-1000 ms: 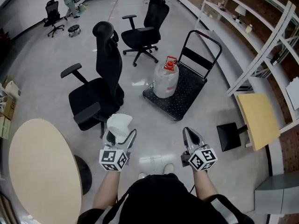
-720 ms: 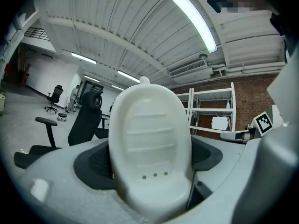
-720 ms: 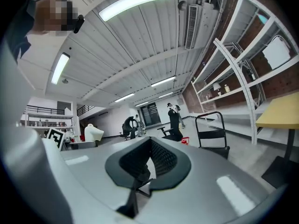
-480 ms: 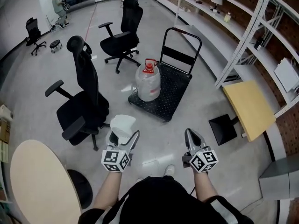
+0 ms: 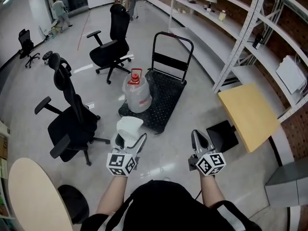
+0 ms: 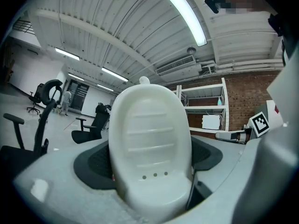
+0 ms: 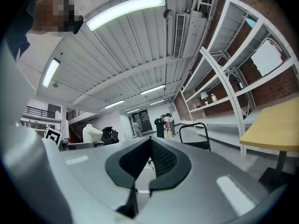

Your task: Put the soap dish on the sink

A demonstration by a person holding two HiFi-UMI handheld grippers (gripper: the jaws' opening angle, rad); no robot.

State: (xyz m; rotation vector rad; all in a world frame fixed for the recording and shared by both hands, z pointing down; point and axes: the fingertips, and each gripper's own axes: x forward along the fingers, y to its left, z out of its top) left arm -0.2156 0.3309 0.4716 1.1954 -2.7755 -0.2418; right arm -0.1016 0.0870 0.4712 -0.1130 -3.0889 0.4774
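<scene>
A white soap dish [image 5: 129, 127] stands upright between the jaws of my left gripper [image 5: 128, 139], which is shut on its lower end. In the left gripper view the soap dish [image 6: 149, 143] fills the middle, showing ribs and three small drain holes. My right gripper [image 5: 198, 138] is held level with the left one, a little to its right, with its jaws shut and nothing between them; the right gripper [image 7: 150, 149] view shows its dark pads meeting at the tip. Both are held in front of the person's body, above the grey floor. No sink is in view.
A black platform cart [image 5: 161, 97] carrying a clear water jug [image 5: 136, 95] stands ahead. Black office chairs [image 5: 72, 121] are at the left and behind the cart. A yellow table [image 5: 248, 114] and white shelving [image 5: 240, 37] lie at the right, a round beige table [image 5: 29, 196] at the lower left.
The view has swung: the cart, jug and chairs have slid left and the shelving has come further in. Both grippers keep the same pose, the left still holding the soap dish.
</scene>
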